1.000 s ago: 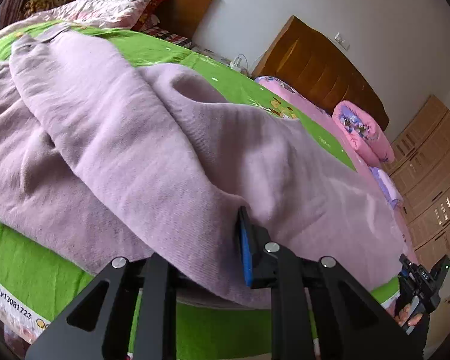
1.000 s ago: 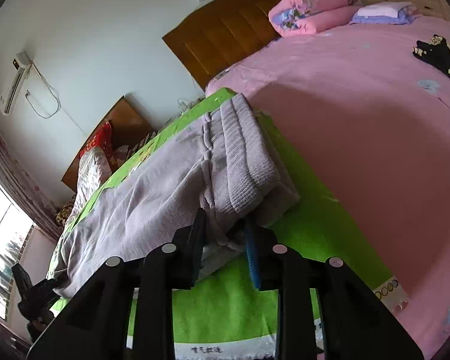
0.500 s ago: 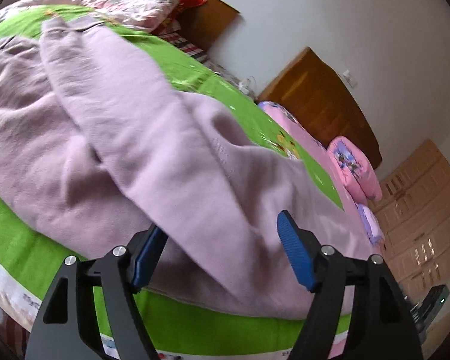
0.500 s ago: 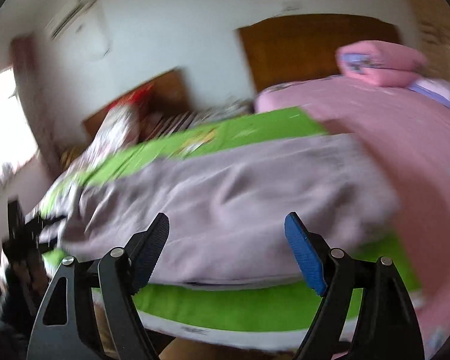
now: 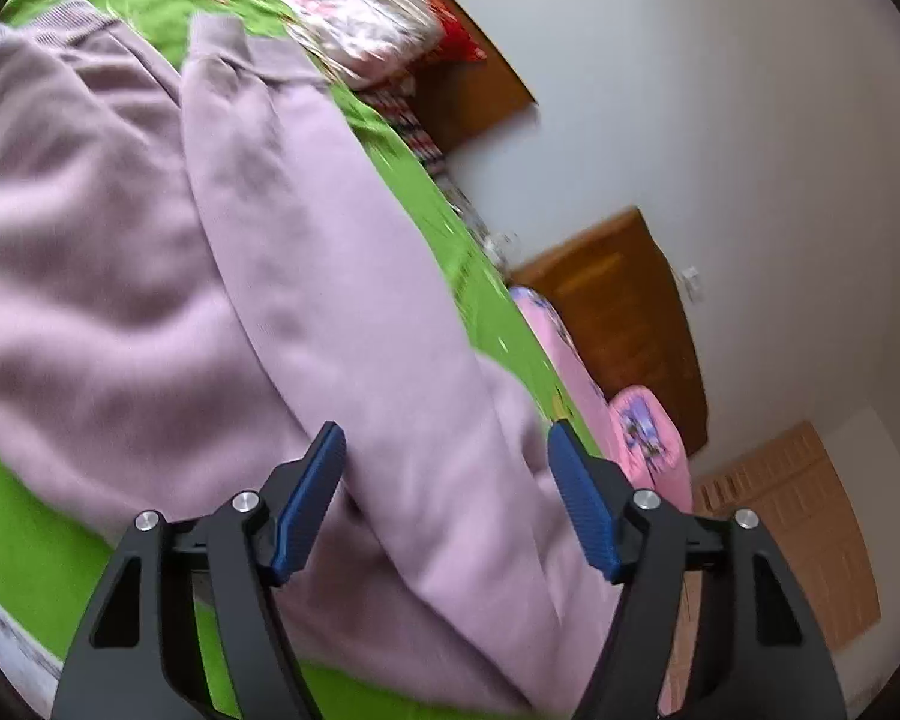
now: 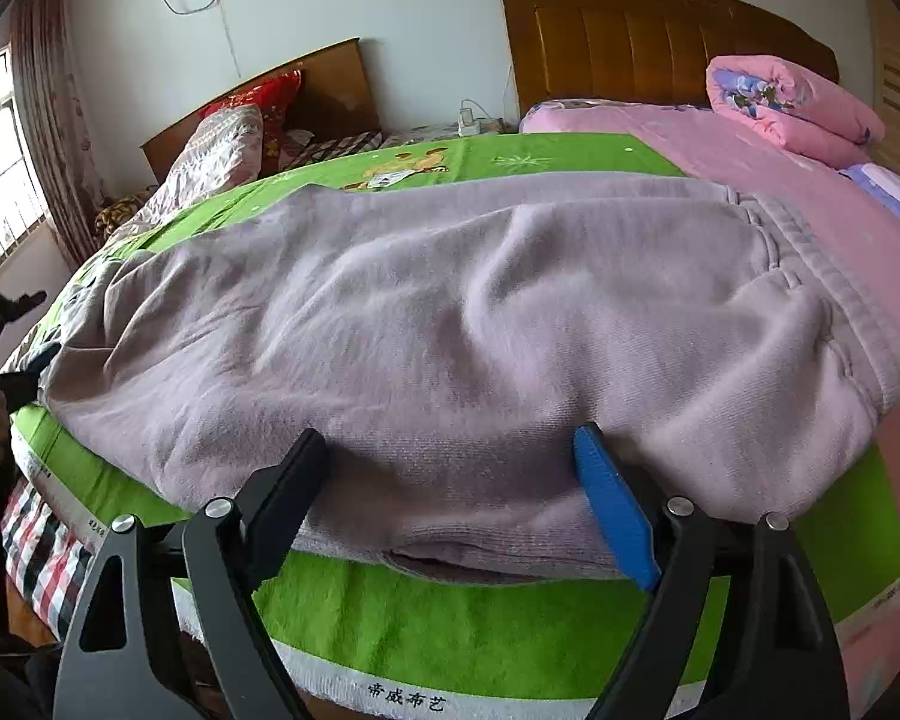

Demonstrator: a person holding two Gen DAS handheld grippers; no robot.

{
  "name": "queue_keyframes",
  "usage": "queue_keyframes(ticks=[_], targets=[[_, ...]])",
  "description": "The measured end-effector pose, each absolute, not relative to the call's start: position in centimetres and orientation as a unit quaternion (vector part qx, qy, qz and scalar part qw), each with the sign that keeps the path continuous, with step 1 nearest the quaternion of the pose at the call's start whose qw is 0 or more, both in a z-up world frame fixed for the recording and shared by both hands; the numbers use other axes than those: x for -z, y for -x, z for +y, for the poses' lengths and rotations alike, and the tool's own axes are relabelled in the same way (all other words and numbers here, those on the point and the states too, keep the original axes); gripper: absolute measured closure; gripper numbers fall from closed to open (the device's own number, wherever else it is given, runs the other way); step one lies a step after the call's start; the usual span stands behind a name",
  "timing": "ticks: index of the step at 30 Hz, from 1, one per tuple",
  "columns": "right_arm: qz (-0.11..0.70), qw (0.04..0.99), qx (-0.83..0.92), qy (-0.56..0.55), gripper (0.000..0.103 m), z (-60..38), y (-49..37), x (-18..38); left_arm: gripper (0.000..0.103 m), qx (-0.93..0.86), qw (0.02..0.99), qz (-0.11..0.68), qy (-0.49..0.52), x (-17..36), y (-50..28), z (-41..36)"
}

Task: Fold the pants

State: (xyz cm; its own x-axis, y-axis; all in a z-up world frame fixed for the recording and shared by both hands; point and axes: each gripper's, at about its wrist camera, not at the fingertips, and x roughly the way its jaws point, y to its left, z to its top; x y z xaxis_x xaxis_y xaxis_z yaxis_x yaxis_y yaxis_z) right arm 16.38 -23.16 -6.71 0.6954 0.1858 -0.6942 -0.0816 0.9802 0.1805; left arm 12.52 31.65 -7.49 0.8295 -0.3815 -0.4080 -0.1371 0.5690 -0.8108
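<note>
Pants released, both grippers drawn back after the lengthwise fold.

Cloth that was pinched a second ago has been let go: the left gripper [image 5: 447,501] and the right gripper [image 6: 453,504] are now seen with fingers spread wide, nothing held between them. The lilac pants [image 6: 450,324] are left lying leg over leg on the green blanket [image 6: 480,618], waistband toward the pink bed [image 6: 750,168]. A crosswise fold is judged to remain. No containers are seen.
</note>
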Motion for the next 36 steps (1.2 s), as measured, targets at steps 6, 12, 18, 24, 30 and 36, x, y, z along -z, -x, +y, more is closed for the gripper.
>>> queue_keyframes(ticks=[6,12,18,24,30,36], targets=[[0.383,0.918,-0.075,-0.074,0.021,-22.8,-17.0,6.8,0.041,-0.022,0.806,0.309,0.504,8.1,-14.0,35.0],[0.38,0.918,-0.078,-0.078,0.02,-23.0,-17.0,6.8,0.044,-0.065,0.797,0.361,0.48,7.7,-16.6,35.5],[0.38,0.918,-0.081,-0.077,0.02,-23.1,-17.0,6.8,0.1,-0.057,0.824,0.334,0.454,6.6,-16.9,35.1],[0.379,0.917,-0.086,-0.084,0.02,-23.4,-17.0,6.7,0.1,-0.098,0.898,0.215,0.372,-1.2,-9.5,34.2],[0.381,0.917,-0.09,-0.082,0.02,-23.4,-17.2,6.7,0.094,-0.143,0.844,0.325,0.401,8.5,-7.5,37.1],[0.397,0.912,-0.07,-0.081,0.022,-23.4,-17.4,5.1,0.042,-0.066,0.863,0.281,0.415,8.1,-6.1,38.0]])
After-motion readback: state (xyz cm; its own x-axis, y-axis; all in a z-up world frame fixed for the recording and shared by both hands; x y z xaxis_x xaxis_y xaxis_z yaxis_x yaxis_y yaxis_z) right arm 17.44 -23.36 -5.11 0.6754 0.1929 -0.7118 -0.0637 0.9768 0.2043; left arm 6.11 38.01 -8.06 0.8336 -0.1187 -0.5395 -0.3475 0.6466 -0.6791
